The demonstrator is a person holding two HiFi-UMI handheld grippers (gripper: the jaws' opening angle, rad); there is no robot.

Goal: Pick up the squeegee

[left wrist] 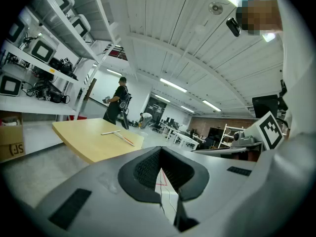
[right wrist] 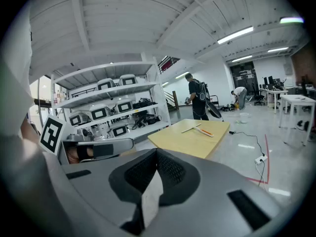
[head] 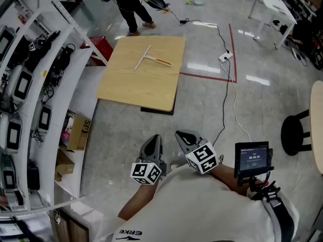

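Glossy grey concrete floor of a wide workshop all round, seen from above. Low at 6 o'clock of the head view, held close to the body: left gripper (head: pixel 154 141), jaws pressed together, nothing between them; just beside it at 3 o'clock, right gripper (head: pixel 184 135), likewise closed and empty, tipped a little more downward. Both aimed toward 12 o'clock. Strapped near the right forearm, at 4 o'clock of the grippers, small black screen on a bracket (head: pixel 252 158). Further out at 12 o'clock, well apart from both grippers, pale square wooden tabletop (head: pixel 128 92) set low over the floor. Lying flat on its far half, white T-shaped squeegee with an orange-trimmed handle (head: pixel 156 60), untouched, handle pointing to 3 o'clock, blade bar running roughly 1 to 7 o'clock. At 9 o'clock of the table, white metal shelving stacked with dark monitors (head: pixel 30 84); at 3 o'clock, red tape line on the floor (head: pixel 232 54) and white power strip with a black cable (head: pixel 225 57). Beyond the table at 12 o'clock, person in dark clothes (head: pixel 128 4), busy elsewhere. Judged progress: nothing done yet. Left to do: close the gap to the table, open one gripper, settle it over the squeegee, clamp and lift.
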